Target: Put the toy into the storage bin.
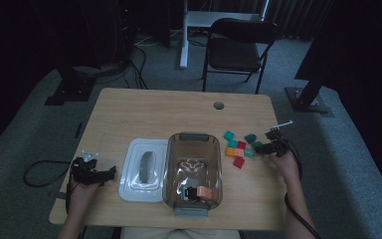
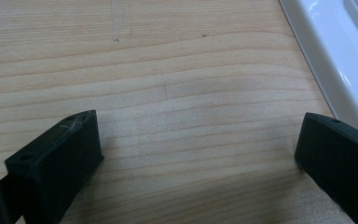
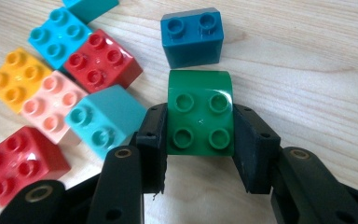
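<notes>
table (image 1: 144, 109): light wood, grain showing, small round hole near the far edge; dim light over everything
bin (image 1: 193, 144): clear brownish tub, mid-table near the front edge, my landmark here; a pinkish brick (image 1: 205, 192) sits in its near end
lid (image 1: 134, 184): white, lying flat just left of the bin, grey handle on top
left gripper (image 1: 110, 173): left of the lid, well away from the bin, resting low by the table; jaws spread wide, nothing between them but bare wood
right gripper (image 3: 200, 140): right of the bin, past the brick pile; both pads pressed on the sides of the green brick, so it's clamped
green brick (image 3: 200, 114): right of the bin, at the right edge of the pile, sitting on the table, studs up; squarish two-by-two, so no real long axis, rounded far end pointing away from the gripper
pile (image 1: 238, 148): red, orange, pink and teal bricks just right of the bin
blue brick (image 3: 192, 35): just beyond the green one
room: grey carpet, a black folding chair (image 1: 236, 47) beyond the table, cables on the floor
</notes>
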